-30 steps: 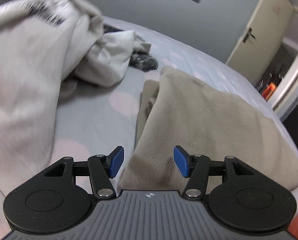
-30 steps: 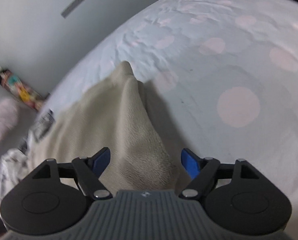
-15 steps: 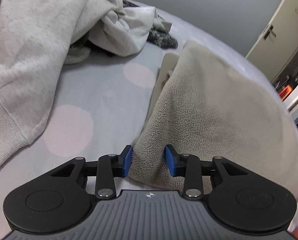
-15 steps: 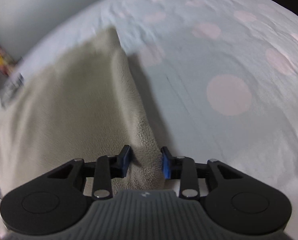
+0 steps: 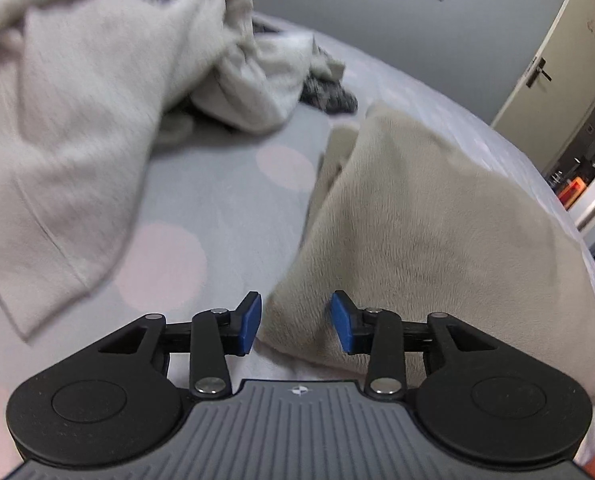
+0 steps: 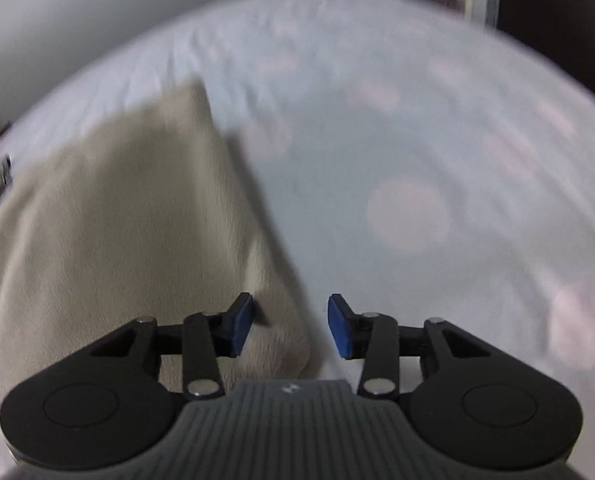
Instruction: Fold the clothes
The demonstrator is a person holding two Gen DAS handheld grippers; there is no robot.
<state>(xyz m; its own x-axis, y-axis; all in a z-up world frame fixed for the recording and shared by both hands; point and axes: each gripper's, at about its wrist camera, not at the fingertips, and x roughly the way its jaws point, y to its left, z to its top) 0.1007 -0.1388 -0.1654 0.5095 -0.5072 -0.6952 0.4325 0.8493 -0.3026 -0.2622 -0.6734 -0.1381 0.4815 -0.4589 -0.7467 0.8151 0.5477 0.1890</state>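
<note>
A folded beige fleece garment (image 5: 437, 232) lies on the dotted grey bedsheet (image 5: 217, 208). My left gripper (image 5: 296, 324) is open, its blue pads on either side of the garment's near left corner, not gripping it. The same garment fills the left of the right wrist view (image 6: 117, 220). My right gripper (image 6: 290, 326) is open around the garment's near right corner, with the cloth lying between the pads.
A heap of cream clothes (image 5: 77, 120) lies at the left, with a dark knitted item (image 5: 329, 94) behind it. A door (image 5: 553, 64) stands at the far right. Dotted bedsheet (image 6: 437, 184) stretches to the right of the garment.
Both grippers had closed on the garment's near corners half a second ago. Now both have opened and let the corners go. The views are blurred by motion.
</note>
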